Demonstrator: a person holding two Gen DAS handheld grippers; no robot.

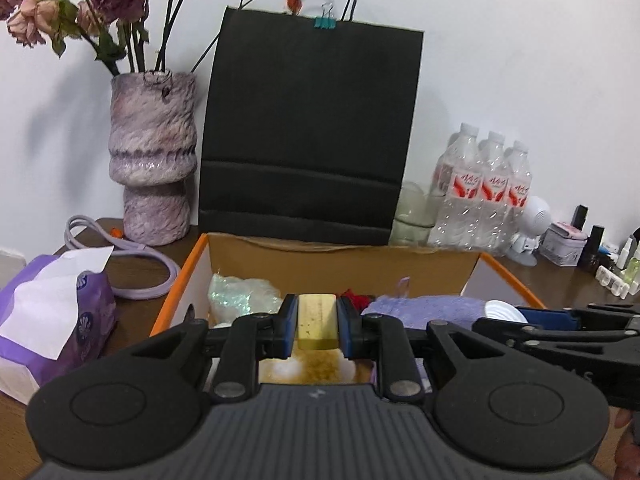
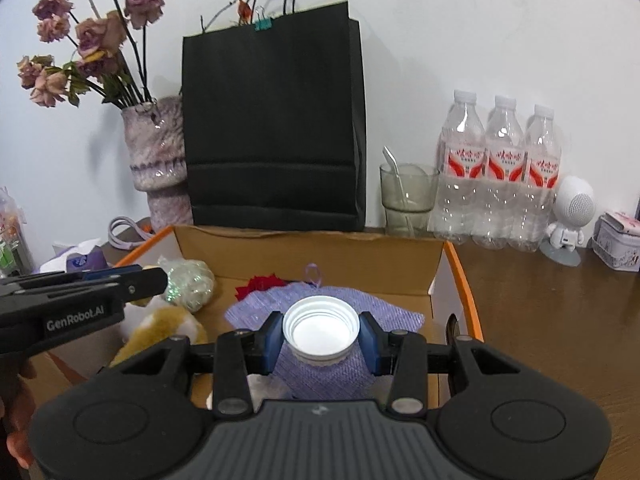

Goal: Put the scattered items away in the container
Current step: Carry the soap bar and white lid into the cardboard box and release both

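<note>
An open cardboard box with orange edges (image 1: pixel 340 256) (image 2: pixel 304 248) stands on the wooden table. My left gripper (image 1: pixel 318 326) is shut on a yellow block (image 1: pixel 317 320) and holds it over the box, above a tan plush toy (image 1: pixel 308 368). My right gripper (image 2: pixel 320 338) is shut on a white jar lid (image 2: pixel 320 328) and holds it over a purple cloth (image 2: pixel 320 304) inside the box. The box also holds a glittery bundle (image 2: pixel 188 284), a red item (image 2: pixel 260 284) and the plush toy (image 2: pixel 160 328). The right gripper also shows at the right of the left wrist view (image 1: pixel 560 320).
A black paper bag (image 2: pixel 276 128) and a fuzzy vase of dried roses (image 1: pixel 154 168) stand behind the box. Three water bottles (image 2: pixel 500 168), a glass (image 2: pixel 408 196), a white speaker figure (image 2: pixel 570 216) and a tin (image 2: pixel 620 240) stand at right. A tissue pack (image 1: pixel 52 320) and purple cord (image 1: pixel 132 264) lie at left.
</note>
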